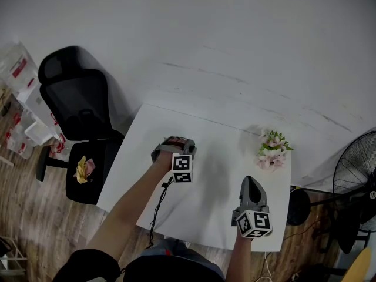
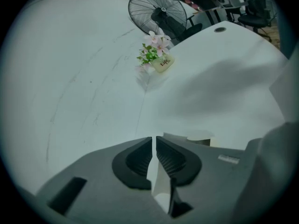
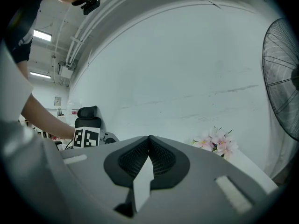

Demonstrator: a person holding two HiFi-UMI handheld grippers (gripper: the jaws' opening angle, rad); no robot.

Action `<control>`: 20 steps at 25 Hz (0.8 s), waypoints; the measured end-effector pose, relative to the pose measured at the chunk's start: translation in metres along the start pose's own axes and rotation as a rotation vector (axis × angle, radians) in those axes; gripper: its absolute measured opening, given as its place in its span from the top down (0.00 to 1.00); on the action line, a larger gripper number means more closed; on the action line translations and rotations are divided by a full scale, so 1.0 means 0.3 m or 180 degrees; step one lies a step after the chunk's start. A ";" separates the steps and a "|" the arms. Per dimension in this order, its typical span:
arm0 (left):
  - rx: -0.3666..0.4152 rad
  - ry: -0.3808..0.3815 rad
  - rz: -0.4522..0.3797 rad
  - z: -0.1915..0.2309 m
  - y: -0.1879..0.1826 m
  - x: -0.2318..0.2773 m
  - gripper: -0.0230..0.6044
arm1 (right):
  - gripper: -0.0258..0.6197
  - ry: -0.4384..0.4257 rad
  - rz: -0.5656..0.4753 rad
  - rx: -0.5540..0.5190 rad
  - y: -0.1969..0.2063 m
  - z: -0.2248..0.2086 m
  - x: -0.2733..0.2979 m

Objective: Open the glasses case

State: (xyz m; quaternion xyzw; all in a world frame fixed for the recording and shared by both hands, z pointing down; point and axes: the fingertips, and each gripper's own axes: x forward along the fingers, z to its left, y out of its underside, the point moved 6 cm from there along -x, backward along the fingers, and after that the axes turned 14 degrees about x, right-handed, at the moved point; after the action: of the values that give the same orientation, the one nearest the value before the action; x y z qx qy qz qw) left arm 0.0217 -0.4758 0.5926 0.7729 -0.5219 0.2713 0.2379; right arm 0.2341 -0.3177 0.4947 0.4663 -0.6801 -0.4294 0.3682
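The left claw (image 1: pixel 174 147) is hanging over the white tabletop (image 1: pixel 205 207). Its two sides are sitting almost together, with only a thin gap and nothing showing between them. The dark reddish glasses case (image 1: pixel 178 140) is lying right at its tip. The right claw (image 1: pixel 251 182) is hovering nearer the person, pressed together and holding nothing. Pink flowers (image 1: pixel 272 148) are sitting to the right.

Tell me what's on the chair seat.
A crumpled yellow-and-pink thing lies on the black seat. The backrest covers the seat's rear, so anything there is hidden.
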 end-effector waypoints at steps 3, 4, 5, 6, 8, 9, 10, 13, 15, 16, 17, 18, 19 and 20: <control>-0.0403 -0.0140 -0.0105 0.027 0.010 -0.059 0.91 | 0.95 -0.0033 -0.0018 0.0003 -0.006 0.017 -0.001; -0.0592 -0.0182 -0.0161 0.032 0.015 -0.079 0.91 | 0.95 -0.0041 -0.0027 0.0005 -0.008 0.022 -0.003; -0.0805 -0.0228 -0.0230 0.039 0.021 -0.102 0.91 | 0.95 -0.0048 -0.0037 0.0008 -0.011 0.027 -0.003; -0.1041 -0.0281 -0.0310 0.046 0.028 -0.125 0.91 | 0.95 -0.0056 -0.0048 0.0013 -0.013 0.032 -0.003; -0.1560 -0.0404 -0.0489 0.060 0.043 -0.176 0.92 | 0.95 -0.0075 -0.0068 0.0017 -0.018 0.040 -0.001; -0.1821 -0.0472 -0.0580 0.066 0.051 -0.203 0.93 | 0.95 -0.0085 -0.0078 0.0018 -0.020 0.044 0.001; -0.2072 -0.0543 -0.0671 0.070 0.057 -0.231 0.94 | 0.95 -0.0094 -0.0086 0.0020 -0.022 0.049 0.002; -0.2683 -0.0755 -0.0938 0.073 0.062 -0.317 0.95 | 0.95 -0.0116 -0.0108 0.0011 -0.030 0.061 0.003; -0.2930 -0.0914 -0.1087 0.069 0.056 -0.376 0.95 | 0.95 -0.0124 -0.0132 0.0013 -0.035 0.066 0.000; -0.3042 -0.1001 -0.1164 0.068 0.055 -0.408 0.95 | 0.95 -0.0125 -0.0144 0.0017 -0.038 0.069 -0.002; -0.3159 -0.1091 -0.1249 0.068 0.055 -0.441 0.95 | 0.95 -0.0126 -0.0157 0.0020 -0.041 0.073 -0.003; -0.3276 -0.1185 -0.1340 0.068 0.056 -0.474 0.95 | 0.95 -0.0128 -0.0169 0.0020 -0.044 0.077 -0.006; -0.3379 -0.1280 -0.1428 0.066 0.057 -0.504 0.95 | 0.95 -0.0129 -0.0180 0.0019 -0.046 0.081 -0.008; -0.3459 -0.1369 -0.1501 0.064 0.056 -0.530 0.95 | 0.95 -0.0129 -0.0190 0.0016 -0.048 0.084 -0.011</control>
State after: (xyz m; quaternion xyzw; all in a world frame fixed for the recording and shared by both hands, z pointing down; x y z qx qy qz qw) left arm -0.0398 -0.3862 0.4738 0.6733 -0.4370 -0.2538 0.5397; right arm 0.2169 -0.3113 0.4718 0.4786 -0.6744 -0.4478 0.3402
